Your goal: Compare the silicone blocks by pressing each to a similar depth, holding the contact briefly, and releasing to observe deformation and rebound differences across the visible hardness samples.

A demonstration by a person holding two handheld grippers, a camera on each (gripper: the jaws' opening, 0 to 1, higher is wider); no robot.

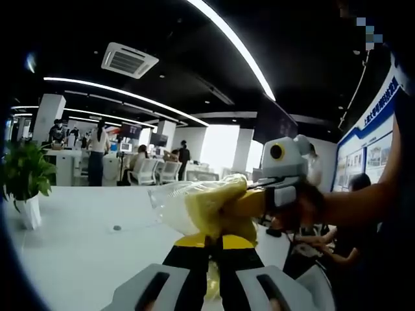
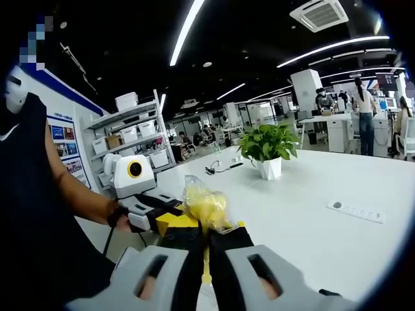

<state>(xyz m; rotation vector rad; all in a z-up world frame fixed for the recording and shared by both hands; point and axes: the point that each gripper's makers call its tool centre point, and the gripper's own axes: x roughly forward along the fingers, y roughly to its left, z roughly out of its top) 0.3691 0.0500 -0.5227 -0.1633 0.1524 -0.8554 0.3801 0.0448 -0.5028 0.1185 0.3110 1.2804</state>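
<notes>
Here a yellow block in a clear plastic bag point(image 1: 207, 207) is held up above the white table point(image 1: 71, 240), pinched between both grippers. Its long axis is seen running sideways in the left gripper view. The left gripper point(image 1: 213, 243) is closed on the bag's lower edge; the right gripper point(image 2: 206, 236) is closed on the bag point(image 2: 206, 206) too

Left gripper point(image 1: 209, 241) raised off the table, jaws pinched together on a clear bag of yellow pieces point(image 1: 207, 207). Right gripper point(image 2: 206, 241) likewise closed on the same bag, entering the left gripper view from 3 o'clock, forearm point(image 1: 363, 201) behind.
</notes>
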